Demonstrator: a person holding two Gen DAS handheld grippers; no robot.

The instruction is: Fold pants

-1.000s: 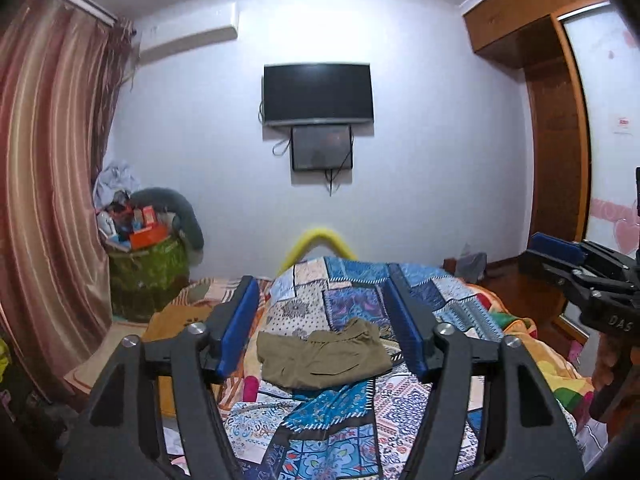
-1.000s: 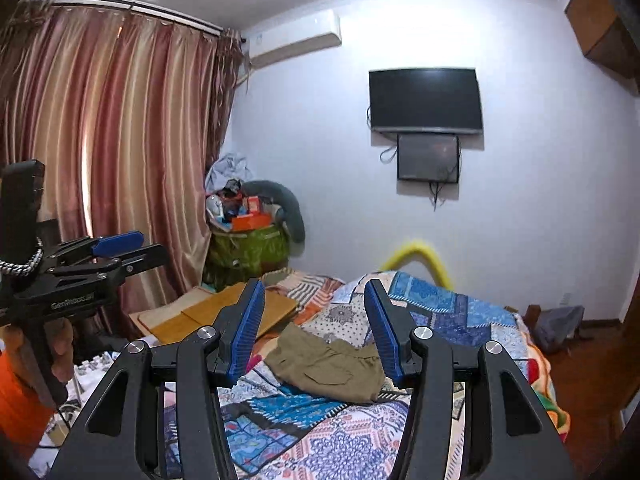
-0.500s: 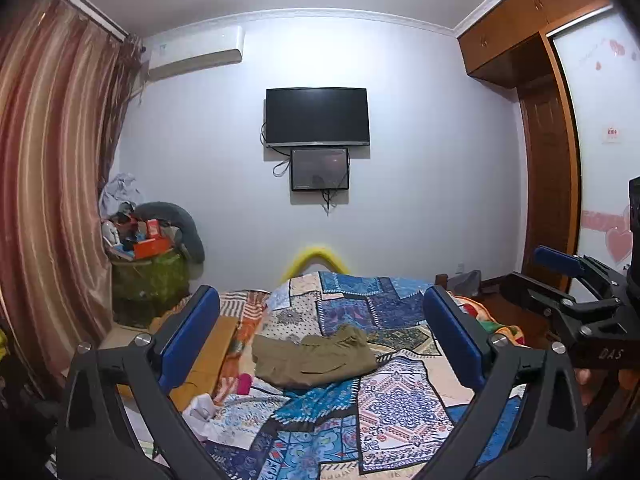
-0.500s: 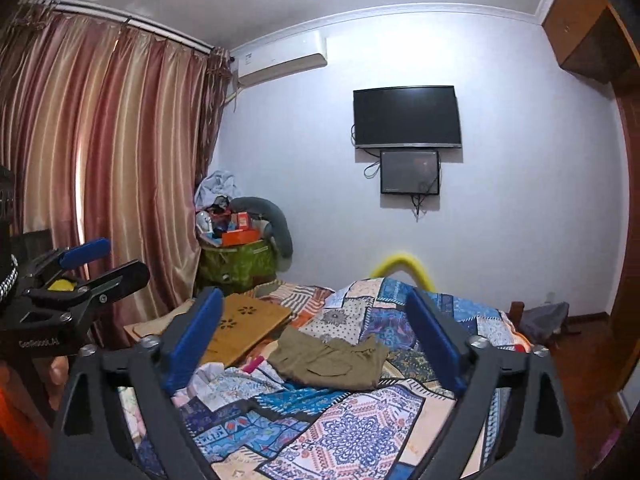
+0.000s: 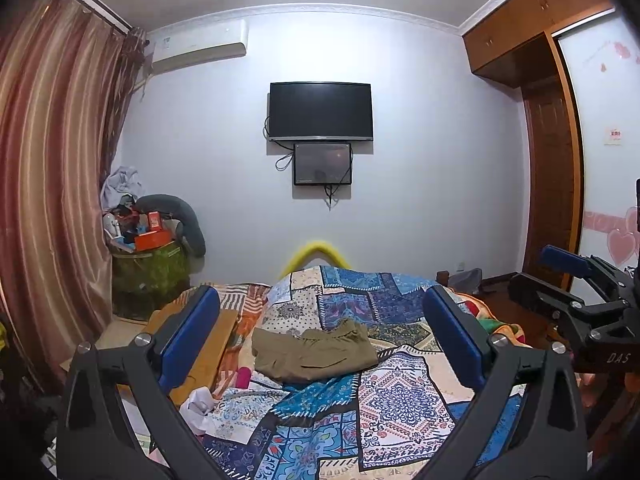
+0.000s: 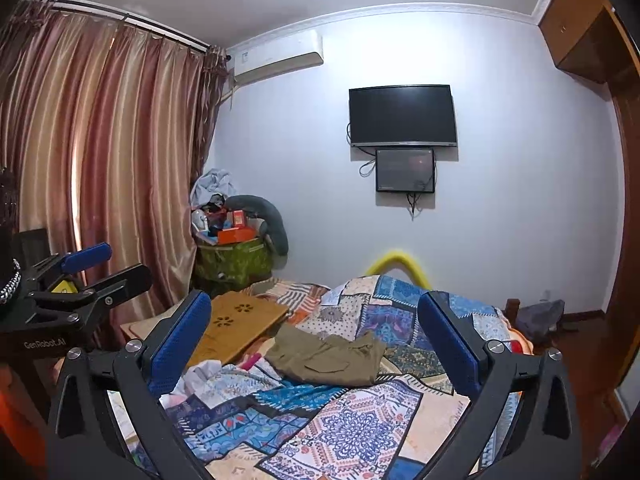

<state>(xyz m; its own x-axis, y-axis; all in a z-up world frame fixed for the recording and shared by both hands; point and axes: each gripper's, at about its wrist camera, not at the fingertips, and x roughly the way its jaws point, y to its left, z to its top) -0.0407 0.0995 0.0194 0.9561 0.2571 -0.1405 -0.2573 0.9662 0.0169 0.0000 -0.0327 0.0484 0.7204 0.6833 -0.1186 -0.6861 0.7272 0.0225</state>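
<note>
Pants [image 5: 314, 356], olive with a cargo pocket, lie on the patchwork quilt [image 5: 394, 394] in a compact, rumpled bundle, with at least one layer lying over another and an upper corner puckered up. That shape would fit a rough fold already made as well as a garment dropped in a heap, so how much folding is left cannot be settled; the edges are not squared. From the left, a wooden lap tray [image 6: 236, 326] sits just beside the bundle, with a pink object and white cloth near its lower corner. The left gripper [image 5: 320, 334] hangs above the bed, well apart from the pants, fingers spread wide and holding nothing. The right gripper [image 6: 314, 340] hangs likewise, spread and bare. Rightward the quilt runs clear to the bed's far edge, the better room for spreading.
</note>
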